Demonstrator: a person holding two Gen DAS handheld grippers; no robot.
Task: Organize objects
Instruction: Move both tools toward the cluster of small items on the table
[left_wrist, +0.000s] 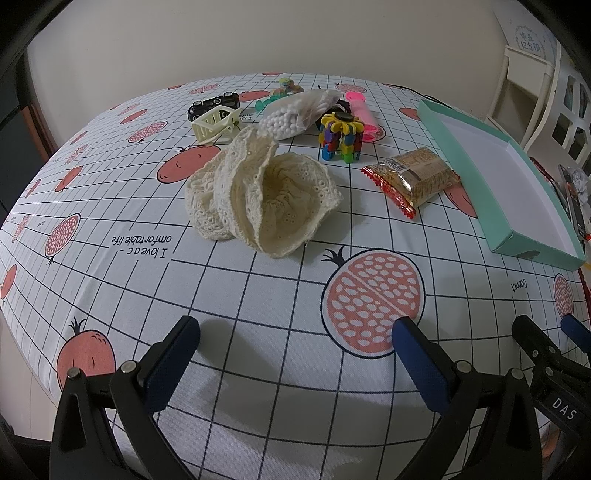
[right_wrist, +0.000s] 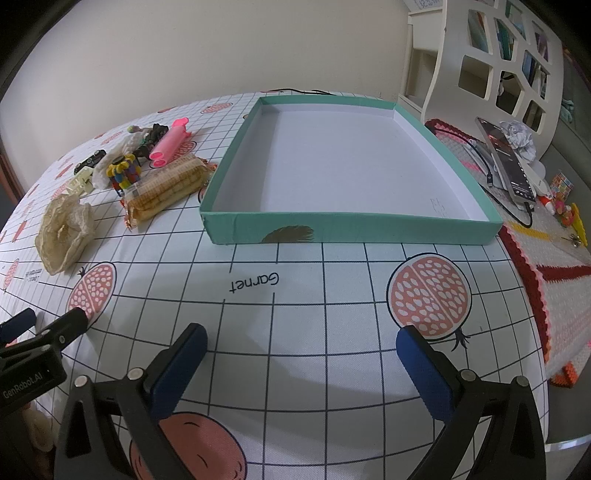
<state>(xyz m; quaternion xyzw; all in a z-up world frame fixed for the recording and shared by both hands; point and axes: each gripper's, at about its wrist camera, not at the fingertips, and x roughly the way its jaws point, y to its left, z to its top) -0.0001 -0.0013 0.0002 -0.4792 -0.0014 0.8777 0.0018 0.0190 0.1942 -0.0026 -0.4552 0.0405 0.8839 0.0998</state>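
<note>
Box: teal shallow box (right_wrist: 351, 229), white inside, nothing in it; stands on the right part of the table, its near wall bearing a brown feather-like print.
Snack packet: clear wrapper with red crimped ends (left_wrist: 412, 177), biscuit-coloured contents; lies just left of the box, apart from its wall.
Lace cloth: cream crocheted piece (left_wrist: 258, 195), crumpled and standing up in folds; nearest of the loose things to the left gripper, left of the snack packet.
Block toy: many-coloured linked blocks with a yellow flower-shaped top (left_wrist: 341, 136); behind the lace cloth, beside the pink item.
Pink item: bright pink tube-shaped plastic piece (left_wrist: 364, 114); lies at the far side of the cluster.
Bead bag: clear bag of small white balls (left_wrist: 295, 112); touching the block toy's left side, as far as the view shows.
Cream clip: pale plastic basket-like piece (left_wrist: 216, 123); left of the bead bag.
Toy car: small black car (left_wrist: 214, 103); just behind the cream clip.
Left gripper: (left_wrist: 295, 338) jaws spread wide, nothing between them; hangs over bare cloth, tilted down.
Right gripper: (right_wrist: 301, 341) jaws spread wide, nothing held; in front of the box's near wall, apart from it.
Tablecloth: white with dark grid and pomegranate prints (right_wrist: 295, 295).
Phone: propped, cable attached (right_wrist: 506, 162); right of the box on a knitted mat (right_wrist: 546, 251).
Shelf: white, behind (right_wrist: 495, 55).
</note>
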